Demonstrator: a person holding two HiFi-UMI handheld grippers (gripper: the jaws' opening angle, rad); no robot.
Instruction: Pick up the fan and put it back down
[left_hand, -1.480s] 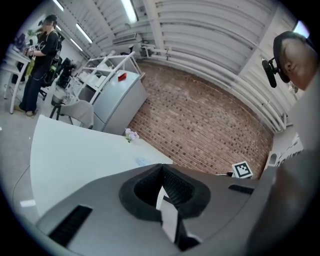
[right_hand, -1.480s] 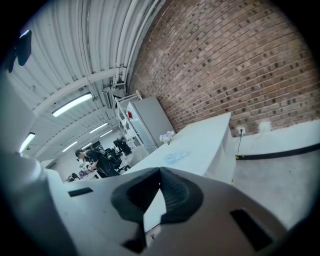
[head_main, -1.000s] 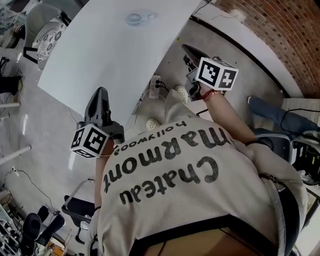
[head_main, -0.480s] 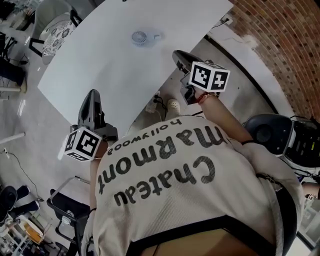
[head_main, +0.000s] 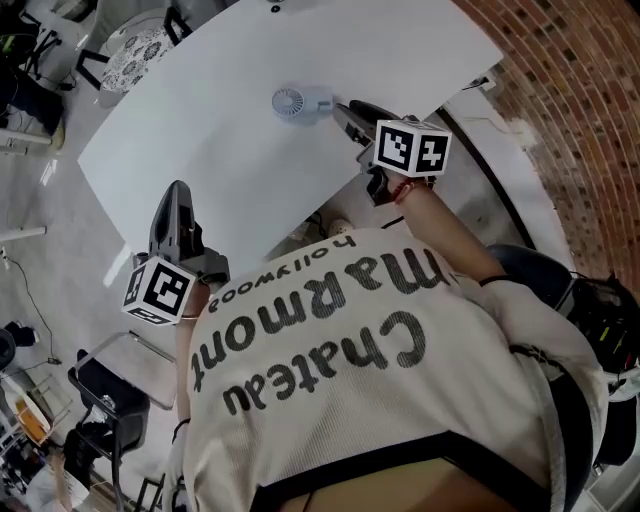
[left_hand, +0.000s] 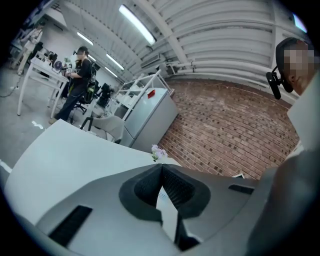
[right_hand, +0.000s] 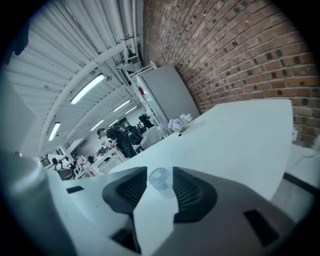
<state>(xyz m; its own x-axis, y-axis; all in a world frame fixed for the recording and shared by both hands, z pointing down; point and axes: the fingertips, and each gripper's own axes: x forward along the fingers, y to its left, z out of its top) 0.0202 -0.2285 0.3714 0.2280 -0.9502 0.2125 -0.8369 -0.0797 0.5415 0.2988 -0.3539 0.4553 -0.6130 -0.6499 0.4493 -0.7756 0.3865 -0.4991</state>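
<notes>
A small pale blue fan (head_main: 295, 102) lies on the white table (head_main: 220, 150). In the head view my right gripper (head_main: 343, 110) reaches over the table's near edge, its tips just right of the fan and apart from it. In the right gripper view the fan (right_hand: 160, 179) shows a little ahead, in the gap between the opening jaws, and no pad touches it. My left gripper (head_main: 177, 190) hangs at the table's near left edge, far from the fan. In the left gripper view its jaws (left_hand: 161, 169) meet with nothing between them.
A small vase of flowers (right_hand: 178, 123) stands at the table's far end. A grey cabinet (right_hand: 167, 95) and a brick wall (right_hand: 240, 60) lie beyond. A patterned chair (head_main: 140, 50) sits at the far left. A person (left_hand: 80, 75) stands at distant benches.
The table and fan have come closer. My right gripper has swung from beside the table to over its edge near the fan. The left gripper has moved forward to the table's edge.
</notes>
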